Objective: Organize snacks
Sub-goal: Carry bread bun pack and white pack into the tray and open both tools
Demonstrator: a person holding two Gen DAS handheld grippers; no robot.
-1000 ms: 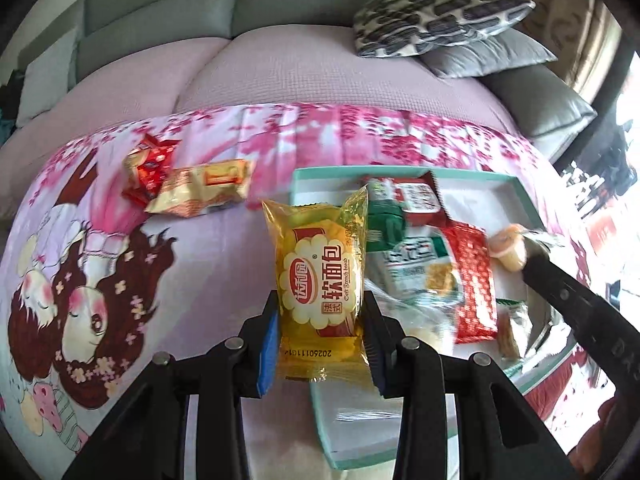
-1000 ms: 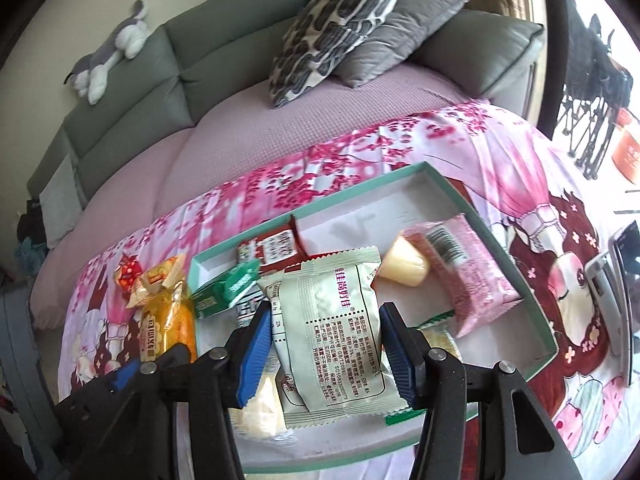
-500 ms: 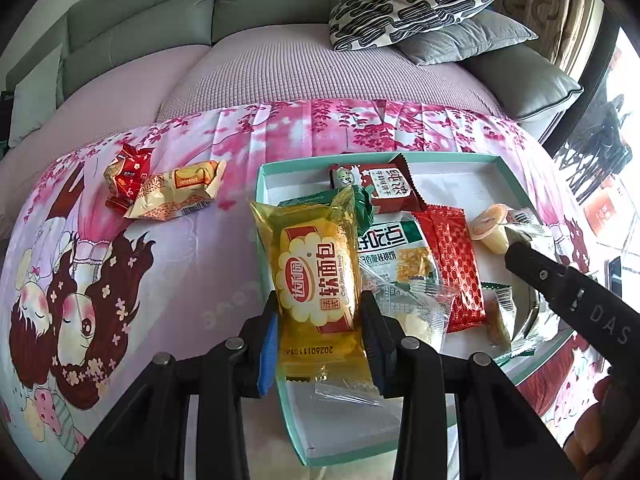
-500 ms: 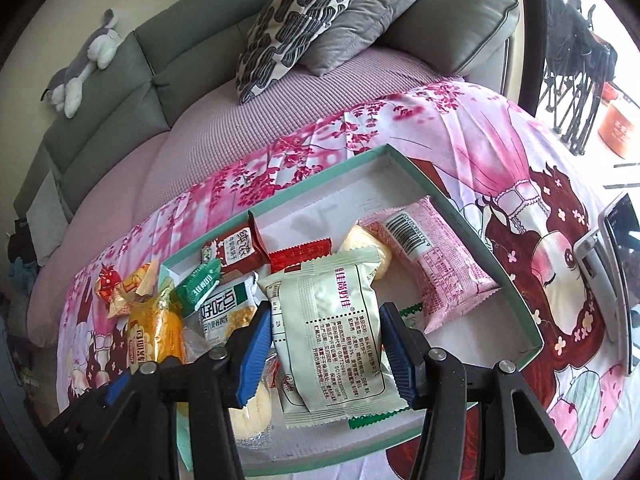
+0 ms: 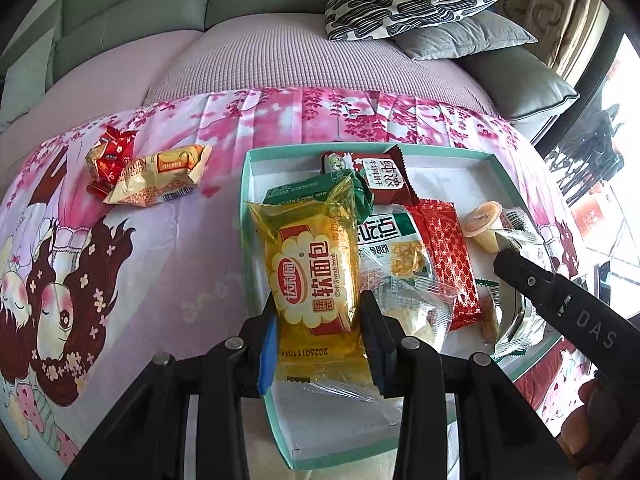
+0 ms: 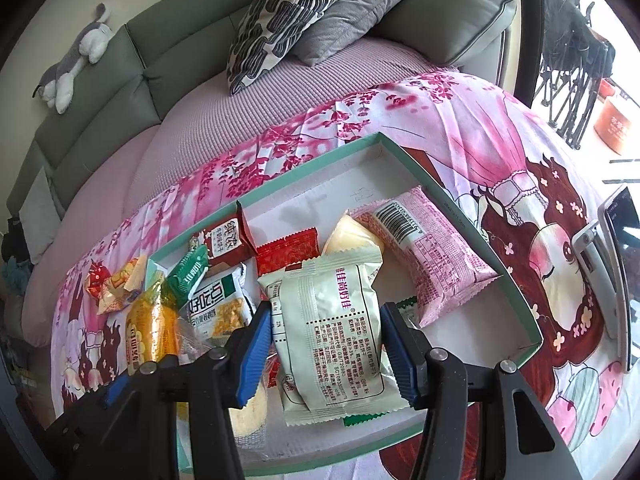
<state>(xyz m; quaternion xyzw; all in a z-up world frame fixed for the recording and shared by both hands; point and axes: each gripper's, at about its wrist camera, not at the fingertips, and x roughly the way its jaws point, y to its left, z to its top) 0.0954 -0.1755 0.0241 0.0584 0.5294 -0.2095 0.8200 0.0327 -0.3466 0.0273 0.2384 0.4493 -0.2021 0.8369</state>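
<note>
Yellow bread packet (image 5: 316, 276) between left claw (image 5: 318, 344) pads

A shallow tray (image 5: 246, 184) is set on a printed cloth (image 5: 168, 264) spread over a sofa seat (image 5: 280, 56), with two cushions (image 5: 416, 0) stacked behind it toward the sofa's right end. Several snack packets are crowded into the tray's left half, and a long packet (image 6: 430, 250) is laid along its right wall. A bread packet (image 5: 316, 276) is held above the tray's left wall, and a flat pouch (image 6: 336, 328) above its near edge. Two packets (image 5: 140, 172) are left on the cloth, left of the tray's far-left corner.
</note>
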